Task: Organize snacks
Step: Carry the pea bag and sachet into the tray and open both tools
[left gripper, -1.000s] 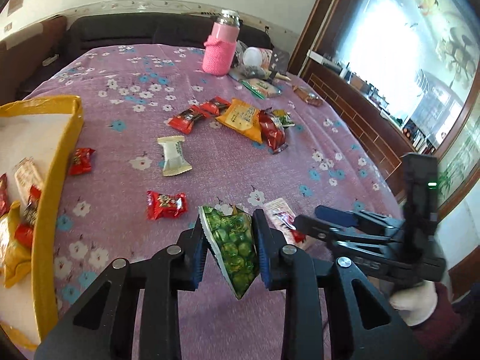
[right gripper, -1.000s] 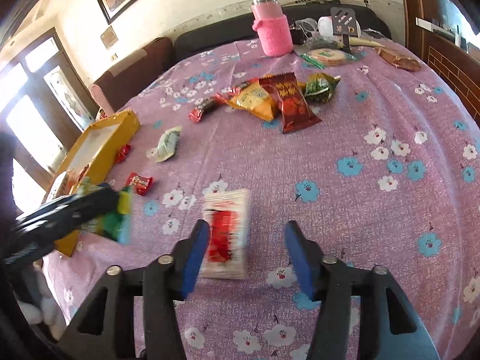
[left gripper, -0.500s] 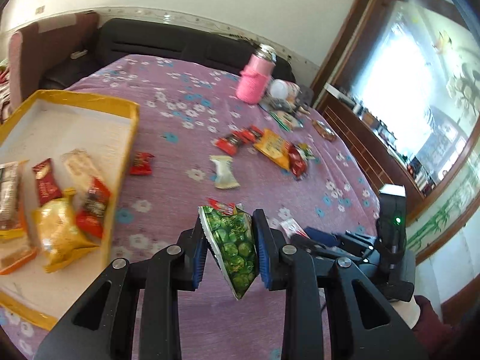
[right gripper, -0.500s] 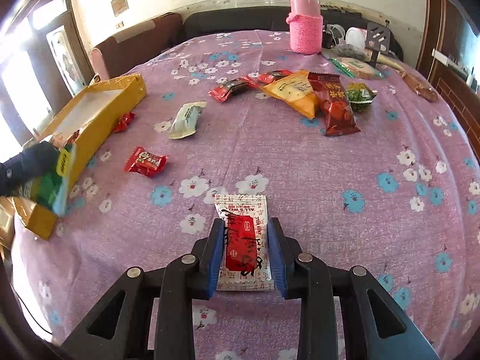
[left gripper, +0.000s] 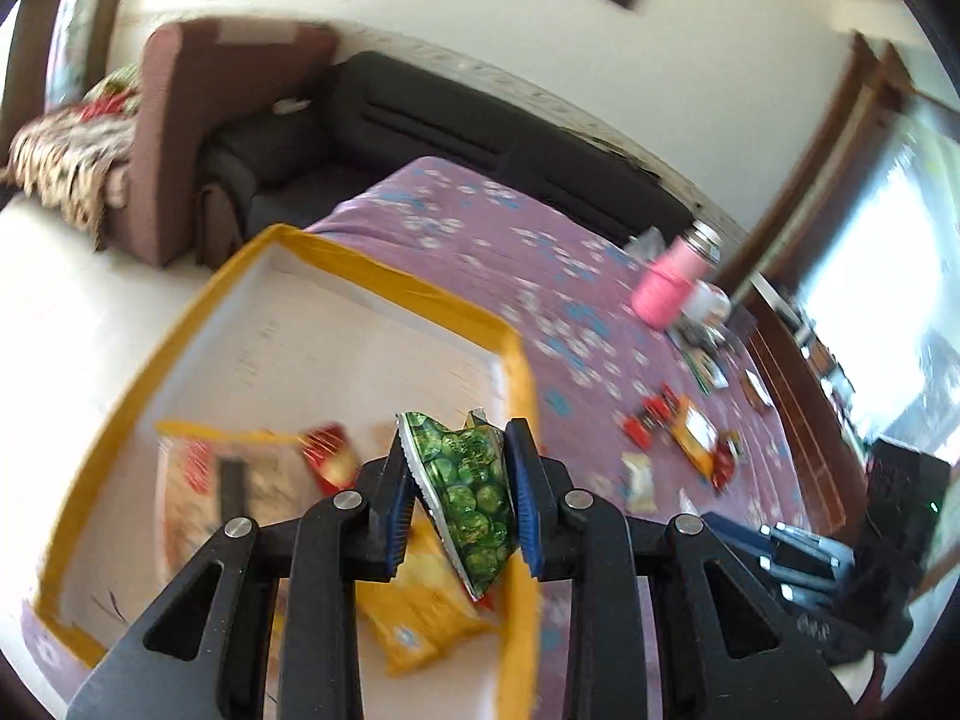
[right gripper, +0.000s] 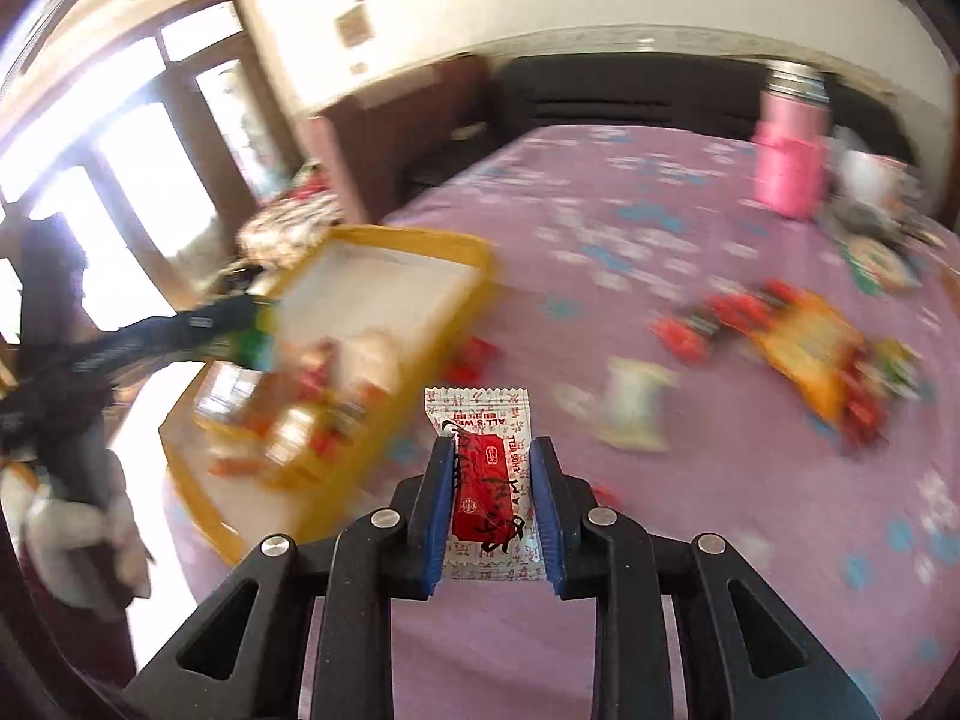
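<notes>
So the left gripper (left gripper: pixel 462 492) is clamping a green packet of peas (left gripper: pixel 468 489) between its blue pads, and it's hanging right over the near corner of the yellow box (left gripper: pixel 384 276), which is sitting at the left edge of the purple flowered tablecloth (left gripper: pixel 480 228). Inside the box a few snacks are already lying around, like a yellow bag (left gripper: pixel 420 606) and a red wrapper (left gripper: pixel 327 459), pretty blurry though. Moving right, the right gripper (right gripper: pixel 491 501) is squeezing in on a white packet with a red label (right gripper: pixel 483 480), pads pressing both long sides, packet lifted off the cloth just beside the box. Further right a pale little packet (right gripper: pixel 633 411) is lying alone, then a pile of red and orange snacks (right gripper: pixel 798 354), and a pink bottle (right gripper: pixel 789 165) is standing at the far end.
</notes>
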{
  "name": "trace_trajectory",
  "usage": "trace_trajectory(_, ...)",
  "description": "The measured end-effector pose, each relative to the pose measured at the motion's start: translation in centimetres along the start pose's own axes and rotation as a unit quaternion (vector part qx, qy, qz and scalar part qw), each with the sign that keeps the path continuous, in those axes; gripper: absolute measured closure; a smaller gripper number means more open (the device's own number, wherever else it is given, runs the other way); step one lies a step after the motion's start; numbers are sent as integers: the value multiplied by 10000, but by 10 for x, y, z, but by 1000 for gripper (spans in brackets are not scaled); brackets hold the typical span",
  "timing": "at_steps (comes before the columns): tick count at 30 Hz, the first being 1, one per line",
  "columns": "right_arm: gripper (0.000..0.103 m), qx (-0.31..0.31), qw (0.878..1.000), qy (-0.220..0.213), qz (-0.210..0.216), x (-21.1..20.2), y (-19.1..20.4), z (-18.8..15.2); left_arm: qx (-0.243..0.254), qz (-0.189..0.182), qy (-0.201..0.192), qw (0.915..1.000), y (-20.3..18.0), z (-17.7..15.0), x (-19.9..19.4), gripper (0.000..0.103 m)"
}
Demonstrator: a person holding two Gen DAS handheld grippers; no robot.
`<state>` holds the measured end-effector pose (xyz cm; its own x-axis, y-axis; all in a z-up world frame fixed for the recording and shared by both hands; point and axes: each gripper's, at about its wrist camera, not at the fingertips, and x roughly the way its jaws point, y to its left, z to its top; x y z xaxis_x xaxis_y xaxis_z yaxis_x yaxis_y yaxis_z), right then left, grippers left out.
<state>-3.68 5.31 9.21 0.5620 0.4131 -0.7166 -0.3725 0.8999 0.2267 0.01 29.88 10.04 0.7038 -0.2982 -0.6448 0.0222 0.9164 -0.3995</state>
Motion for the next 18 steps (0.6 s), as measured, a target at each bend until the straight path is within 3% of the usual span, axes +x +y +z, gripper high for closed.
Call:
trace_trajectory(6,78,-414,9972,370,499,71,67,41,-742,87,294,9968,53,21,29,77)
trace_trajectory(13,76,-478,9958,721,308,137,88,53,-1326,-302,448,9897,87,13,40,75)
trace_trajectory(15,72,-413,9959,746,294,146,87,55,-1368,-437,415,9888,91,10,36,66)
trace_trajectory(17,71,-320,9965,703,334,146,86,56,-1370,-651,323,9879,90,9,29,47)
trace_trajectory(18,71,-305,9965,682,372,145,86,56,-1386,-785,275,9868,91,11,26,46)
